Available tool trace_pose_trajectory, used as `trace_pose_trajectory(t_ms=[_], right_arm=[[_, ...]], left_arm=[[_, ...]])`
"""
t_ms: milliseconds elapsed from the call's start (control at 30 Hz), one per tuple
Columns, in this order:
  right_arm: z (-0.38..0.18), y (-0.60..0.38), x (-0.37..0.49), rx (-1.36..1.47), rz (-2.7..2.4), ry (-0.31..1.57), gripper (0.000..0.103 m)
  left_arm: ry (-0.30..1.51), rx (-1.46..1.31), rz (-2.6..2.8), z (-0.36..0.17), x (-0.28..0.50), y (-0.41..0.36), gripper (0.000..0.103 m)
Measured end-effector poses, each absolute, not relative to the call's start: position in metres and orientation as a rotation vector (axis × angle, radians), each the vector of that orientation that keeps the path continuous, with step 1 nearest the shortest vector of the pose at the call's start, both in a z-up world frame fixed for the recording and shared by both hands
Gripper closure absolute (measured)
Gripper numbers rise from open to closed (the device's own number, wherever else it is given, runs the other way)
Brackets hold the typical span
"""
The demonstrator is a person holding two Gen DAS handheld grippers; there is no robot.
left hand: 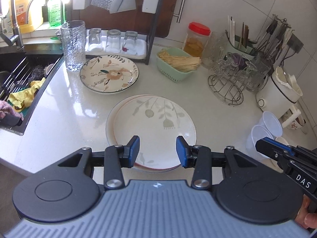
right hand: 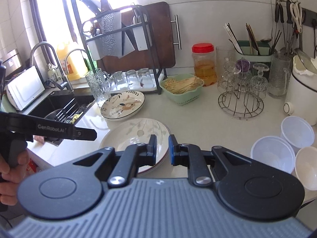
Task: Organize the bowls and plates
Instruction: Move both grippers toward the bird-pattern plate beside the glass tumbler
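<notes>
So the stack of round white plates with the pale green leaf print (left hand: 152,130) sits on the white counter (left hand: 65,119) right under the left gripper (left hand: 158,151). Its jaws are spread wide with nothing between them, hovering over the stack's near rim. The right gripper (right hand: 160,149) is at the same stack's right edge, jaws only narrowly apart and also empty.

The round cream plate with the orange flower design and dark rim (left hand: 109,74) lies straight ahead of the left gripper, beyond the stack, next to the tall textured clear glass (left hand: 73,45). I'd guess that one gets stacked next, and the left hand looks nearer. The white plastic bowls (right hand: 277,150) sit off to the right, closer to the right gripper.
</notes>
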State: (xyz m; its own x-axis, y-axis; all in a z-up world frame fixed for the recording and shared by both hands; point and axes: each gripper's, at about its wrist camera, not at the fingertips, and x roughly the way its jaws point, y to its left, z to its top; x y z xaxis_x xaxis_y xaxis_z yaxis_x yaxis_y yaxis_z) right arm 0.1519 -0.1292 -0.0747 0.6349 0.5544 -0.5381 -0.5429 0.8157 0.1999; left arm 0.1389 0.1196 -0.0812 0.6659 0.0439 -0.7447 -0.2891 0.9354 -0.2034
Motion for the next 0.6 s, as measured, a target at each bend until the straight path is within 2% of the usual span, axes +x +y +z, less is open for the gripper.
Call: trace_pose_trajectory(t_ms=[300, 533, 600], right_arm=[[-0.087, -0.124, 0.165, 0.04, 0.652, 0.653, 0.086], [-0.094, -0.114, 0.185, 0.042, 0.663, 0.655, 0.086], [-0.095, -0.11, 0.192, 0.037, 0.709, 0.655, 0.086]], left_arm=[[0.875, -0.307, 0.246, -0.09, 0.148, 0.133, 0.057], [0.89, -0.335, 0.28, -0.107, 0.183, 0.155, 0.056], [0.888, -0.334, 0.277, -0.112, 0.193, 0.163, 0.051]])
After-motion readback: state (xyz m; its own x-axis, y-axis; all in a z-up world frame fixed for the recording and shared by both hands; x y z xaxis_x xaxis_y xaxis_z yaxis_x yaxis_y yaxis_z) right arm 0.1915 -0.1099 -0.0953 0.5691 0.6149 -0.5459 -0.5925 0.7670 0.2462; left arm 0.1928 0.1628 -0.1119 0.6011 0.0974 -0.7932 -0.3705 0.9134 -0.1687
